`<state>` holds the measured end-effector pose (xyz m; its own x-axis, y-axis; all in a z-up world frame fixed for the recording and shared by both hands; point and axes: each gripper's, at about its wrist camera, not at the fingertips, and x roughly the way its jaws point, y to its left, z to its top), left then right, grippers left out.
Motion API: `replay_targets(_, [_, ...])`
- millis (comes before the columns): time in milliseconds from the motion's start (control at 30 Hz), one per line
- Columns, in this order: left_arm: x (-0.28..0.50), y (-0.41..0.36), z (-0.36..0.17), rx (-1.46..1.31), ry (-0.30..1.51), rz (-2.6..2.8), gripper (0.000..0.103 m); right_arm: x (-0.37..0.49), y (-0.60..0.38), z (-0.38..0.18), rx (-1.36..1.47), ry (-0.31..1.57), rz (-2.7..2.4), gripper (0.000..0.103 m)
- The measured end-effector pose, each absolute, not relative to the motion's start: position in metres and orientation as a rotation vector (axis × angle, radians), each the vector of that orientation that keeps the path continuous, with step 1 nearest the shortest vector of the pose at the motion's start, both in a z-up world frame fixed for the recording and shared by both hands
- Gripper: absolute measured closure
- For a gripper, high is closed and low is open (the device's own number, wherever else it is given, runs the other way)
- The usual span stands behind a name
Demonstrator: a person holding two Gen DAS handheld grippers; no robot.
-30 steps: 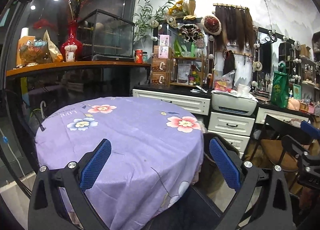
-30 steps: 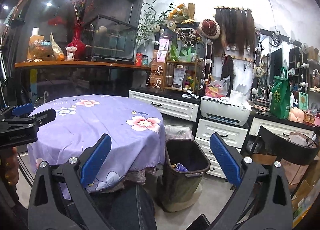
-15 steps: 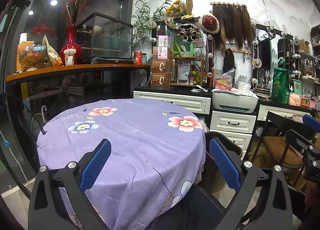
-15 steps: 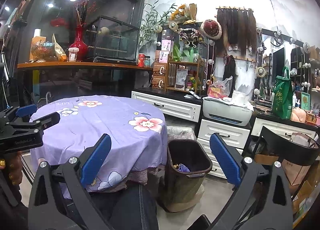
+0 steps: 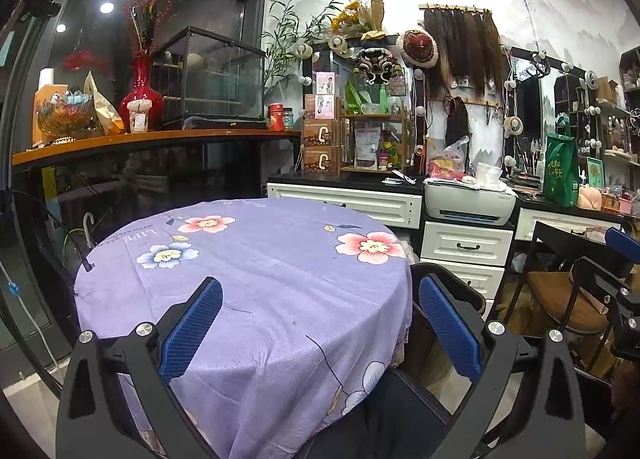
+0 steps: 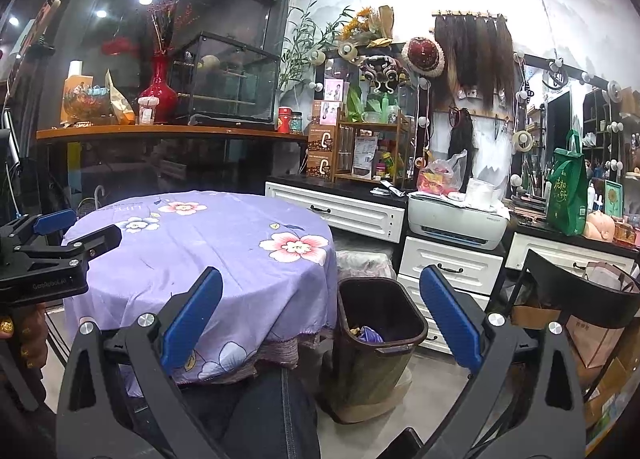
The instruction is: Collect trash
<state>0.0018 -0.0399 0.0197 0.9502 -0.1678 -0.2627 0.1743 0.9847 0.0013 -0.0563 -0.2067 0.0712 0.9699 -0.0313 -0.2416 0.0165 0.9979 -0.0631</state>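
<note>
A round table with a purple flowered cloth [image 5: 256, 271] fills the left wrist view; I see no loose trash on it. A dark brown bin [image 6: 380, 323] stands on the floor right of the table, with scraps of trash [image 6: 366, 333] inside. My left gripper [image 5: 320, 323] is open and empty, held above the near table edge. It also shows at the left of the right wrist view [image 6: 60, 243]. My right gripper [image 6: 320, 319] is open and empty, above my knee and near the bin. It also shows at the right edge of the left wrist view [image 5: 616, 271].
White drawers [image 6: 452, 267] and a white printer [image 6: 456, 219] stand behind the bin. A black chair [image 6: 576, 291] with bags stands at the right. A wooden shelf [image 5: 152, 139] with a red vase [image 5: 140, 95] runs behind the table. My knee [image 6: 272, 411] is below the grippers.
Both views have shifted slightly, with the table and bin sitting a little lower and to the right in frame. Both grippers stay open and empty.
</note>
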Motion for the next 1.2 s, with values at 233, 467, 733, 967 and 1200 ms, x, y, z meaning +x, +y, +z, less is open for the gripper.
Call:
replay_targets(233, [0.0017, -0.0406, 0.0198, 0.026, 0.267, -0.173, 0.005, -0.0554, -0.2041, 0.0682, -0.059, 0.249, -0.021, 0.006])
replay_targets(467, [0.002, -0.0403, 0.0197, 0.027, 0.269, -0.179, 0.005, -0.0547, -0.2019, 0.0666, -0.057, 0.259, -0.019, 0.006])
replay_targets(733, [0.0022, -0.04, 0.0199, 0.027, 0.269, -0.179, 0.005, -0.0556, -0.1996, 0.0665, -0.057, 0.26, -0.015, 0.006])
replay_targets(967, [0.0016, -0.0405, 0.0203, 0.029, 0.27, -0.182, 0.005, -0.0558, -0.1984, 0.0668, -0.059, 0.258, -0.015, 0.006])
replay_targets(1200, [0.0023, -0.0418, 0.0197, 0.033, 0.28, -0.183, 0.005, -0.0561, -0.1974, 0.0669, -0.06, 0.259, -0.014, 0.006])
